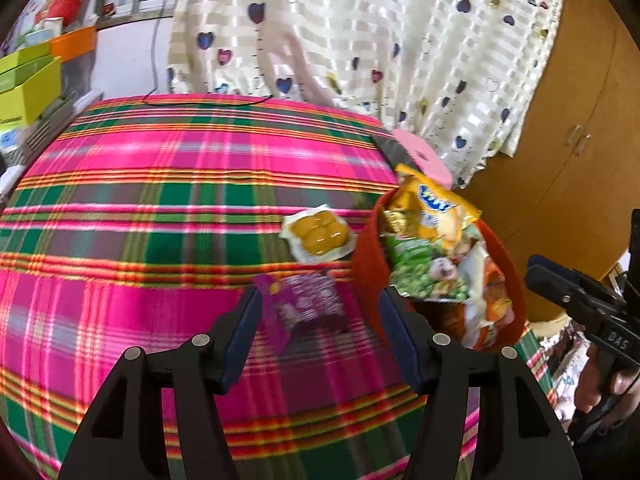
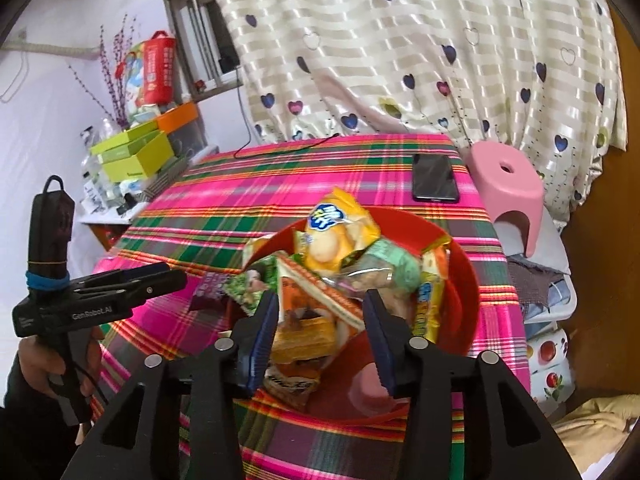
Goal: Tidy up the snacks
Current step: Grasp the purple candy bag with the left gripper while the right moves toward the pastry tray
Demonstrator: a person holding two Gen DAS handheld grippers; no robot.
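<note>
2 snacks lie loose on the plaid tablecloth [image 1: 160,208] outside my red bowl [image 1: 366,264]: a purple packet [image 1: 308,304] at the centre of the left wrist view, and a clear pack of yellow cakes [image 1: 318,234] just above it, close to the bowl's left rim. My left gripper [image 1: 320,324] hangs over the purple packet with its blue-padded fingers [image 1: 240,344] spread wide, the packet showing in the gap between them; I cannot tell whether they touch it.

Over to the right wrist view: the red bowl fills the middle, heaped with wrappers, a yellow biscuit bag [image 2: 340,232] on top, green ones [image 2: 256,280] to its left and an orange packet [image 2: 308,332] lower down. My right gripper [image 2: 320,336] sits above that heap, fingers [image 2: 380,340] parted at a middling width, the orange packet lying loose between them, nothing pinched.

Further out, a black phone [image 2: 435,178] rests on the cloth at upper right, a pink stool [image 2: 508,188] stands just off the table's corner, and a heart-print curtain [image 2: 400,40] hangs behind. Green boxes [image 2: 136,156] are stacked at the left.
</note>
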